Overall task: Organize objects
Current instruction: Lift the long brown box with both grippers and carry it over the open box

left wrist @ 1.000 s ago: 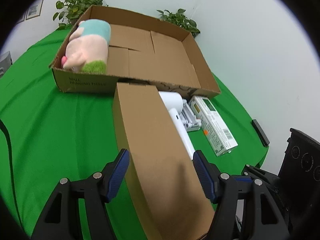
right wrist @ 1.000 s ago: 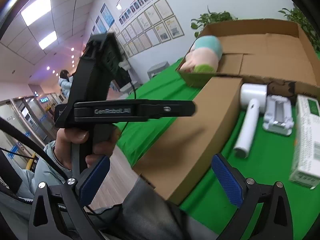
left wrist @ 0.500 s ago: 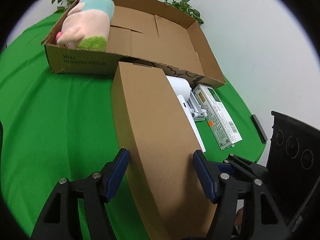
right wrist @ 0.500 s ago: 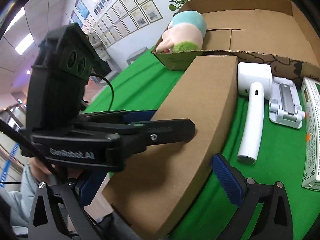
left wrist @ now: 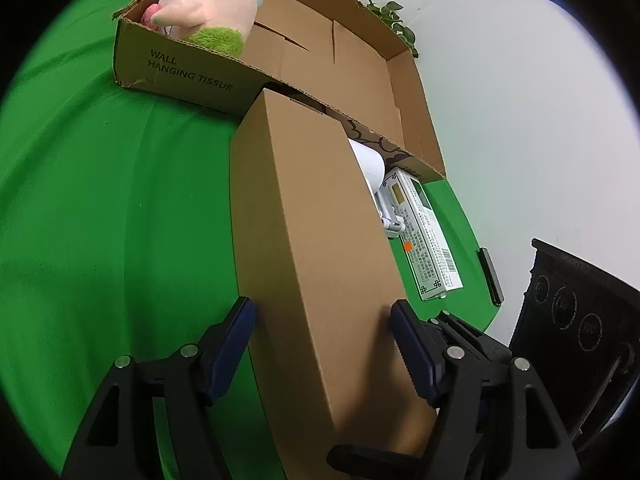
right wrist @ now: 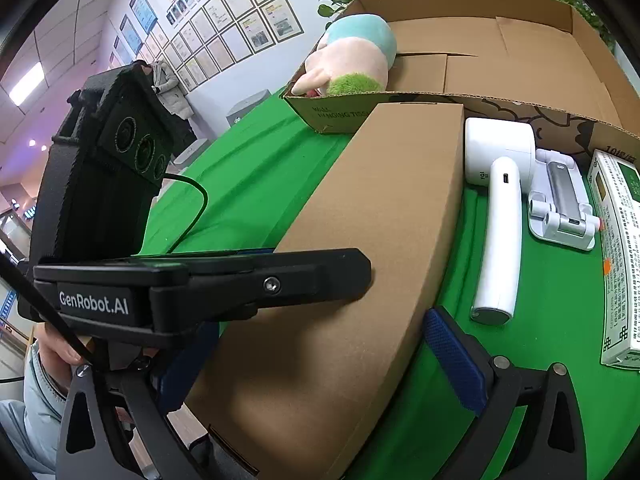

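A long closed brown box (left wrist: 308, 220) lies on the green table, its far end against a big open carton (left wrist: 352, 64) marked WALL HANGING TISSUE. My left gripper (left wrist: 322, 344) straddles the brown box's near end, both blue pads against its sides. My right gripper (right wrist: 320, 364) also straddles the same end (right wrist: 360, 260); its right pad (right wrist: 452, 360) stands just off the box side, and the left one is hidden. A pink plush toy (left wrist: 208, 4) lies in the carton's left end (right wrist: 352, 64).
Right of the brown box lie a white handheld device (right wrist: 498, 216), a white folding stand (right wrist: 560, 204) and a white-green packet (left wrist: 424, 236). A black bar (left wrist: 490, 276) lies at the table's right edge. Green cloth (left wrist: 100, 220) stretches left.
Both grippers have moved forward and lower around the brown box's near end. The left pads have come against its sides. The box itself has not moved.
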